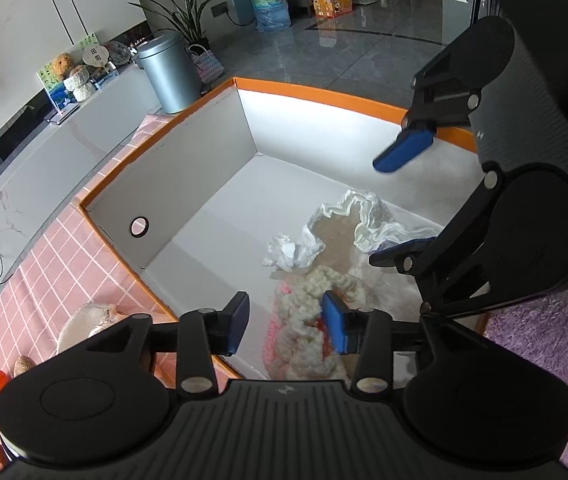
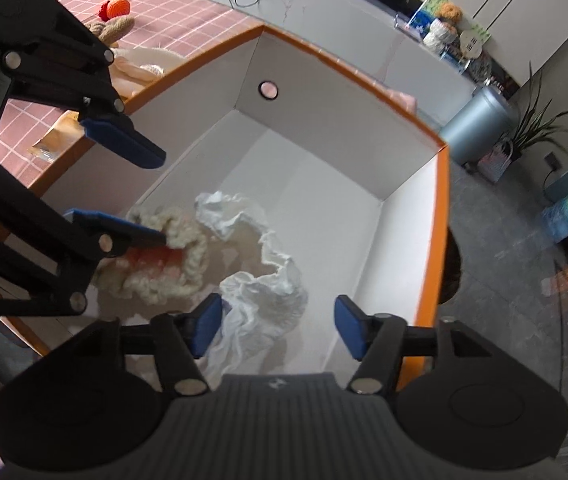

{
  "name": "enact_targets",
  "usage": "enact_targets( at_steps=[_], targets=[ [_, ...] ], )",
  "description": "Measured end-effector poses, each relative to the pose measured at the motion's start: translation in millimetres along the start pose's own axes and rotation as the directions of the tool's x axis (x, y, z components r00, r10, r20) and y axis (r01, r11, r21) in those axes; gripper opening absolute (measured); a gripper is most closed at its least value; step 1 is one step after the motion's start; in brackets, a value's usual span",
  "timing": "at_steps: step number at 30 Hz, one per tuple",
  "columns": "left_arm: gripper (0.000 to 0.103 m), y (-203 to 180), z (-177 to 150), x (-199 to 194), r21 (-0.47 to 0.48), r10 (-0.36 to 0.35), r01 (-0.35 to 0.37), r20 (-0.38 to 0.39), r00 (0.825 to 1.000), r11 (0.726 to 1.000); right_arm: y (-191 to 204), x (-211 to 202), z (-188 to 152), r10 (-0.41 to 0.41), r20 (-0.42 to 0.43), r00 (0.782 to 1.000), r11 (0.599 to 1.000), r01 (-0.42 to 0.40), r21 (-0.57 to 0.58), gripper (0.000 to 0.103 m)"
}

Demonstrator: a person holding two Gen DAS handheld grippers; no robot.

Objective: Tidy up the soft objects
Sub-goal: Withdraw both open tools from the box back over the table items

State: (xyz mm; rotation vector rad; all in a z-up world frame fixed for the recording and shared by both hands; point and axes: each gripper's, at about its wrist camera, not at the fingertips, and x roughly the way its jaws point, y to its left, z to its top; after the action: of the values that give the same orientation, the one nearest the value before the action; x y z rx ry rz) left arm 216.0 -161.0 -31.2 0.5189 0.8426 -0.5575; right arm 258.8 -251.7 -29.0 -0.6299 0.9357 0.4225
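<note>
No text or label can be read.

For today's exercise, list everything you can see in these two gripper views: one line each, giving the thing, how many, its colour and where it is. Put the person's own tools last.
Box: one, white inside, orange rim, on the pink cloth.
Chunky knit piece: one, cream with pink and orange, on box floor.
Crumpled plastic bag: one, white, on box floor.
Tablecloth: one, pink checked, under box.
Soft toys: several, orange, tan, cream, on cloth outside box.
Bin: one, grey, on the floor.
Water jug: one, blue, far floor.
Left gripper: one, black with blue pads, open over box.
Right gripper: one, same colours, open over bag.
</note>
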Motion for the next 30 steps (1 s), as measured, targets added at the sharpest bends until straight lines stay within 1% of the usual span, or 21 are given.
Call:
enact_targets(
  at_steps=[2, 4, 5, 9, 12, 15, 16, 18, 23, 26, 30],
  targets=[
    [0.055, 0.6, 0.2, -4.0, -0.004, -0.001, 0.001, 0.008, 1.000, 1.000, 0.0, -5.7, -0.9, -0.012, 0.010, 1.000, 1.000, 0.012, -0.004, 0.068],
    [0.061, 1.1, 0.7, -9.4, -0.005, 0.001, -0.001, 0.020, 1.000, 1.000, 0.4, -12.5, -3.1, -0.026, 0.021, 0.999, 1.000, 0.026, -0.005, 0.069],
    [0.062, 1.6, 0.9, -12.7, -0.008, 0.002, -0.002, 0.028, 1.000, 1.000, -0.7, -16.1, -4.3, -0.034, 0.028, 0.999, 0.999, 0.034, -0.003, 0.071],
    [0.062, 6.6, 1.3, -30.2, -0.047, 0.009, -0.005, 0.078, 0.997, 0.999, -3.1, -34.4, -7.8, -0.055, 0.077, 0.996, 0.998, 0.053, 0.023, 0.079],
    [0.062, 11.1, -1.3, -43.4, -0.083, 0.023, -0.013, 0.120, 0.992, 0.996, -5.0, -47.2, -11.7, -0.062, 0.125, 0.990, 0.997, 0.055, 0.062, 0.080],
    [0.062, 18.2, -7.1, -56.0, -0.142, 0.031, -0.008, 0.160, 0.987, 0.990, -2.2, -59.1, -15.5, -0.105, 0.165, 0.981, 0.990, 0.086, 0.115, 0.081],
    [0.062, 20.3, -9.5, -60.0, -0.163, 0.034, -0.006, 0.173, 0.984, 0.987, -0.3, -63.6, -16.8, -0.122, 0.181, 0.976, 0.986, 0.097, 0.138, 0.082],
    [0.062, 25.9, -15.8, -68.1, -0.203, 0.041, 0.000, 0.201, 0.979, 0.979, 4.5, -73.3, -19.5, -0.154, 0.224, 0.962, 0.975, 0.111, 0.194, 0.087],
    [0.062, 39.0, -38.9, -89.0, -0.305, 0.072, 0.016, 0.274, 0.959, 0.952, 22.9, -90.6, -21.4, -0.205, 0.323, 0.924, 0.943, 0.098, 0.319, 0.088],
    [0.062, 43.6, -52.4, -99.9, -0.360, 0.122, -0.004, 0.307, 0.944, 0.933, 39.9, -95.3, -24.1, -0.248, 0.368, 0.896, 0.914, 0.091, 0.395, 0.088],
    [0.062, 49.1, -73.9, -111.5, -0.413, 0.165, -0.015, 0.330, 0.929, 0.911, 66.6, -100.5, -25.6, -0.268, 0.418, 0.868, 0.888, 0.055, 0.457, 0.088]
  ],
)
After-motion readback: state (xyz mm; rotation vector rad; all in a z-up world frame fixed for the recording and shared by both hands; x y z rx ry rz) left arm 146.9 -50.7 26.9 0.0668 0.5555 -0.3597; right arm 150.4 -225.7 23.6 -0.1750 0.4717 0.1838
